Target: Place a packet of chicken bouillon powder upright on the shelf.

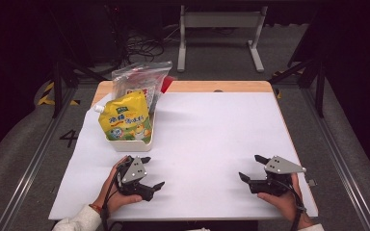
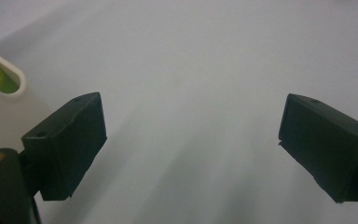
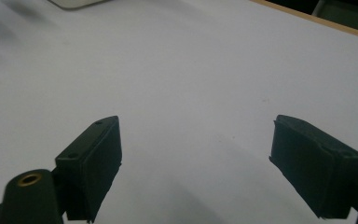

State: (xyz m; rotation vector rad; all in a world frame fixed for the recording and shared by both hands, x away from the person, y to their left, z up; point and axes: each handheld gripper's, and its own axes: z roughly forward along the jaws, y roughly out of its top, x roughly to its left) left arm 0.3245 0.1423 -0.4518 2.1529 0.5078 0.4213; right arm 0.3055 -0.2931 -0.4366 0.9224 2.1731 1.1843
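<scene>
A yellow spouted pouch (image 1: 125,121) is leaning in a white bin (image 1: 131,145) at the desk's (image 1: 212,139) far left, a clear bag (image 1: 142,79) behind it. Just below the bin, the left claw (image 1: 151,172) is hovering wide open (nothing between its jaws). The right claw (image 1: 252,167) is likewise gaping empty, well apart.

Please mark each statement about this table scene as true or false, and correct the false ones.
1. The yellow pouch stands in the white bin. True.
2. The left gripper holds the yellow pouch. False: its jaws are open with nothing between them, above the white table cover.
3. The right gripper is open and holds nothing. True.
4. The clear plastic bag lies in front of the right gripper. False: it stands behind the yellow pouch, at the far left of the table.
</scene>
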